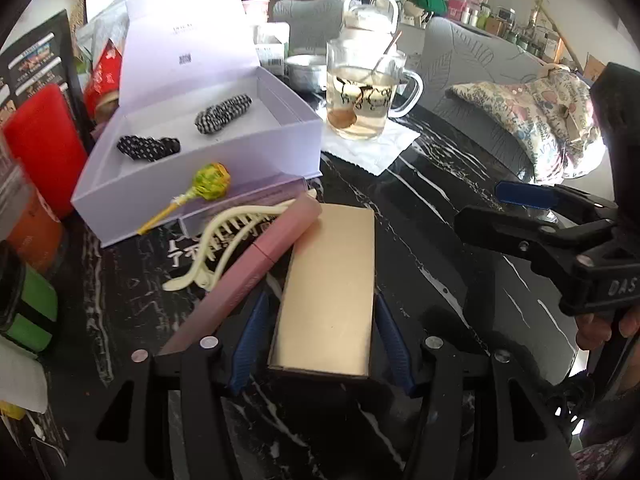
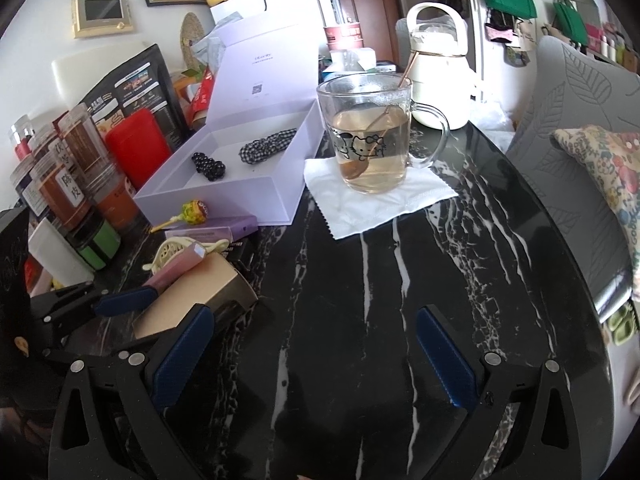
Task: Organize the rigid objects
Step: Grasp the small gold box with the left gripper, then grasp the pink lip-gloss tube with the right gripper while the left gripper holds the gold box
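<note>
On the marble table [image 2: 360, 280] the open lilac box [image 1: 224, 160] sits far left. The step in hand is grasping the tan box [image 1: 328, 288], which lies near, between the left gripper's [image 1: 320, 344] pads, clamped. Next, likely lift it clear of the pink tube [image 1: 256, 264] leaning on it. Right gripper [image 2: 312, 352] stands apart, empty.

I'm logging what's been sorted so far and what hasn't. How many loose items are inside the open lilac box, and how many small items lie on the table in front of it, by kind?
Inside the open lilac box:
Black-and-white patterned fabric hair ties: 2

In front of the box:
Yellow-green wrapped lollipop: 1
Cream plastic claw hair clip: 1
Pink tube: 1
Gold rectangular box: 1

Total: 6
</note>
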`<state>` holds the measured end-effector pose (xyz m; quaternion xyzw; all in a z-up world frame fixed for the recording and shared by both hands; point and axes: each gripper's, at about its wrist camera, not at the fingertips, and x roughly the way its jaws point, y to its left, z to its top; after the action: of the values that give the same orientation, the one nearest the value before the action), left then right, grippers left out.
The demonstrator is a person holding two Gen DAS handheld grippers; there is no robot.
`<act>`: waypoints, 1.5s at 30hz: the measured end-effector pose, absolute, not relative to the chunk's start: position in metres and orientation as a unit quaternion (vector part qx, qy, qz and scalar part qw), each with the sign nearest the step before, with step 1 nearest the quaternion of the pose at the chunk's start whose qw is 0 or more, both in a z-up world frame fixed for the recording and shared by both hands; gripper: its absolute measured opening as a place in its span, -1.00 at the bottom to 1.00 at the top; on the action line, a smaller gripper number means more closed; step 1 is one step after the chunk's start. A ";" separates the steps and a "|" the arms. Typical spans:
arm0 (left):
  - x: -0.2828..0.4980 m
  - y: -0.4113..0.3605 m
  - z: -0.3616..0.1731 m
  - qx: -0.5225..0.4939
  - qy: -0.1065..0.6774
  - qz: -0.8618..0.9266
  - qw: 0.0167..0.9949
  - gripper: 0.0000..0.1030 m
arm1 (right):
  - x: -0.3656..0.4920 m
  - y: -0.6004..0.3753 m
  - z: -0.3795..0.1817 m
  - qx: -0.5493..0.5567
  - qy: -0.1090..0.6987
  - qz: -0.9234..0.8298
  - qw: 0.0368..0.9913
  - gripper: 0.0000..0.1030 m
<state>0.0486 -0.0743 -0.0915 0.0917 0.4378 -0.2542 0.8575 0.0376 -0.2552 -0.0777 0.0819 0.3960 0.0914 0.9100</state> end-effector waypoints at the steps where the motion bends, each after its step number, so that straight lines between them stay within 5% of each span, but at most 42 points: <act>1: 0.052 -0.077 -0.094 0.094 0.445 -0.254 0.854 0.07 | 0.038 -0.255 -0.078 0.081 0.396 0.091 0.910 0.99; 9: 0.060 -0.097 -0.107 0.109 0.453 -0.246 0.850 0.06 | 0.039 -0.263 -0.083 0.083 0.404 0.077 0.908 0.99; 10: 0.059 -0.096 -0.107 0.104 0.450 -0.247 0.852 -0.15 | 0.039 -0.264 -0.084 0.084 0.404 0.076 0.908 0.99; 45: -0.002 0.046 -0.097 -0.005 0.467 -0.109 0.878 -0.16 | 0.069 -0.139 -0.113 -0.055 0.431 0.215 0.875 0.92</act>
<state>-0.0018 0.0456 -0.0967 -0.0049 0.4668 -0.1085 0.8776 0.0686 -0.1387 -0.1128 -0.0546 0.4309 0.2155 0.8746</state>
